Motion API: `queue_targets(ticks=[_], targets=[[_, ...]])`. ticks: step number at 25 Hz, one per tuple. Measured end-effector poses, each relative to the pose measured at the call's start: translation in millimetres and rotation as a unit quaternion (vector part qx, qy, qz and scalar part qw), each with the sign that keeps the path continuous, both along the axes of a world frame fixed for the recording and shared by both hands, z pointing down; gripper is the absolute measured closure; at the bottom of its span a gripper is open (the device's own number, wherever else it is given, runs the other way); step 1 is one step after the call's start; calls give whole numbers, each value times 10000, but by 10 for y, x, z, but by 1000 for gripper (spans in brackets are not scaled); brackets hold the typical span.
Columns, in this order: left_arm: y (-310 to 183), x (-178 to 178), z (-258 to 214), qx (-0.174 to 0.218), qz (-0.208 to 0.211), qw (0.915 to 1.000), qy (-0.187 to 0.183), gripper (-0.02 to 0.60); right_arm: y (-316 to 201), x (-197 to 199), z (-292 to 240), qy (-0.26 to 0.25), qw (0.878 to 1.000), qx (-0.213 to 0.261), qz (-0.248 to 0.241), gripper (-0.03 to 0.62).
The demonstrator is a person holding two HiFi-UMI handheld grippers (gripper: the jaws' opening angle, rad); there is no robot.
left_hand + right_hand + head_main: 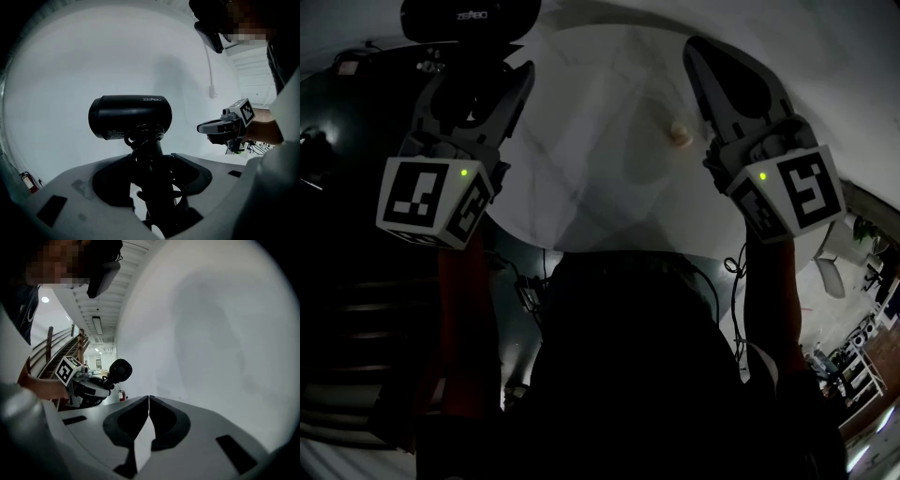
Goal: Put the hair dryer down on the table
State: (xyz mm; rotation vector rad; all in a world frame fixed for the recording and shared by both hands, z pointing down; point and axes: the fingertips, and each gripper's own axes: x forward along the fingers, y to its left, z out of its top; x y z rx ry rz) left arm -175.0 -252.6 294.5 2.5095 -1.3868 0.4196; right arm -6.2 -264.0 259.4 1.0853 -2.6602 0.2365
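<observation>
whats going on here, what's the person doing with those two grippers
A person holds a gripper in each hand over a white table. The left gripper is shut on a black hair dryer, gripping it by the handle with the cord wound round it. The dryer is held upright and not yet set down. The right gripper is shut and empty, held off to the side.

hair dryer (130, 117) | black, cord coiled round handle | barrel level | handle in jaws of left gripper (155, 165)
</observation>
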Motion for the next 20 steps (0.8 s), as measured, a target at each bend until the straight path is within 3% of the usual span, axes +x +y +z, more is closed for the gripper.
queue_targets(ticks=[12, 20], targets=[[-99, -59, 474, -380, -55, 9993, -18, 339, -98, -101, 282, 42, 9999, -132, -45, 586], [-273, -165, 1259, -815, -106, 9966, -24, 339, -344, -231, 1030, 89, 9989, -443, -93, 586]])
